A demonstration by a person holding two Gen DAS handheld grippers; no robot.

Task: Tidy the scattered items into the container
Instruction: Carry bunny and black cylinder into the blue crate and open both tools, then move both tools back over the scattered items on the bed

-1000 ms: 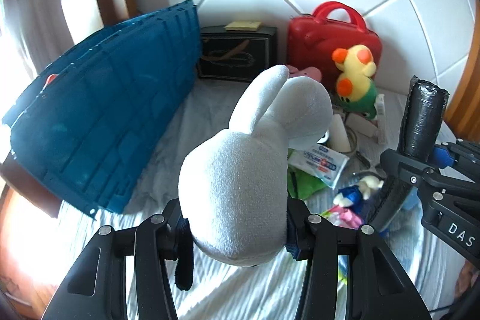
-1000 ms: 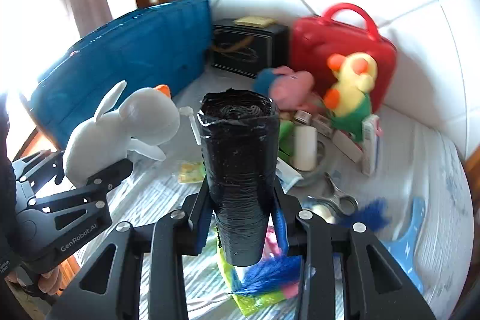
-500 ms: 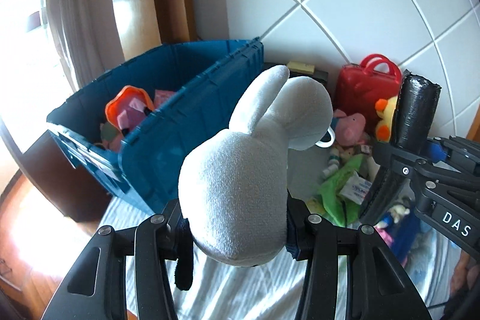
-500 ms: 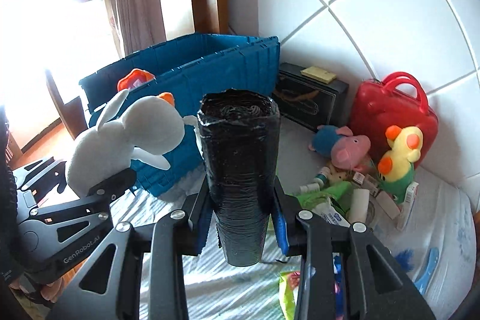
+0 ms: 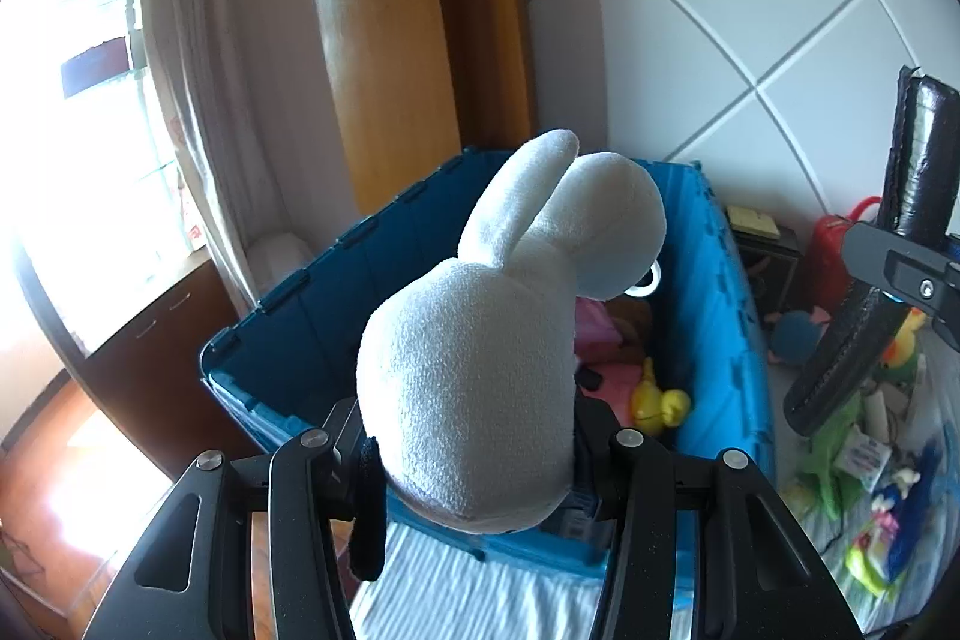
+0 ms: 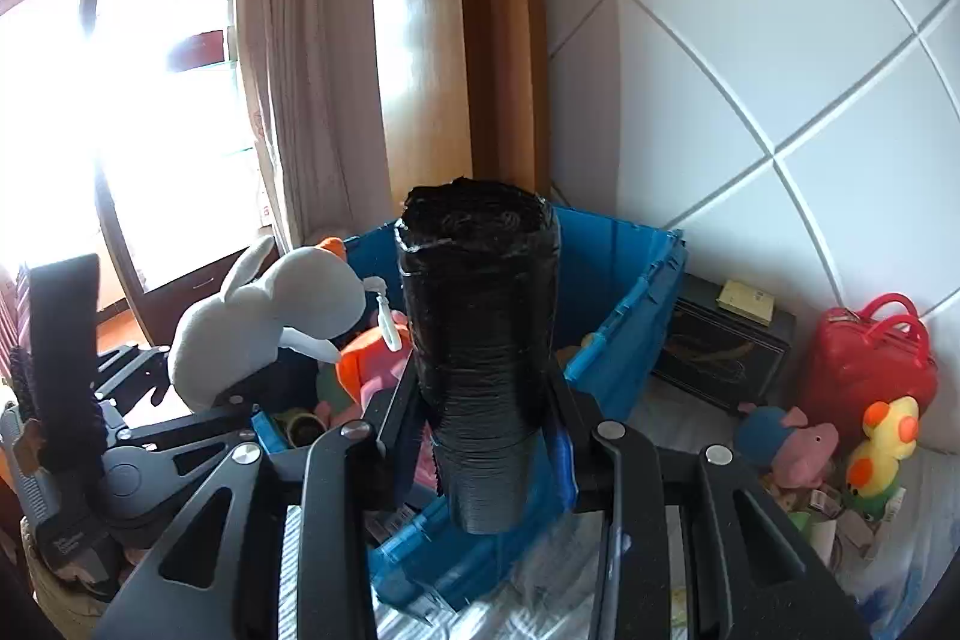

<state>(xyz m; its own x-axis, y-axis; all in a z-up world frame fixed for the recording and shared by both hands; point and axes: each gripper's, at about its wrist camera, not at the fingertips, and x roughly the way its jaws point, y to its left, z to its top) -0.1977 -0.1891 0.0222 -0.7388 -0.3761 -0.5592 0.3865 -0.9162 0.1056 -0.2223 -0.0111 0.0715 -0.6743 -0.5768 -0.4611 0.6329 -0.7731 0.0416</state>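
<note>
Both tools grip: left tool (image 5: 480, 454) rabbit (image 5: 480, 370); right tool (image 6: 486, 466) roll (image 6: 480, 340).

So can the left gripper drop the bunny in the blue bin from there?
Probably yes. The left gripper holds the bunny just above the bin, whose top is open, with nothing in between.

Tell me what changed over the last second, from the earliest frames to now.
Both claws swung left from the scattered toys to the blue bin. The white plush rabbit now hangs over its open interior, the black roll at its near rim. Both grips unchanged; nothing released.
</note>
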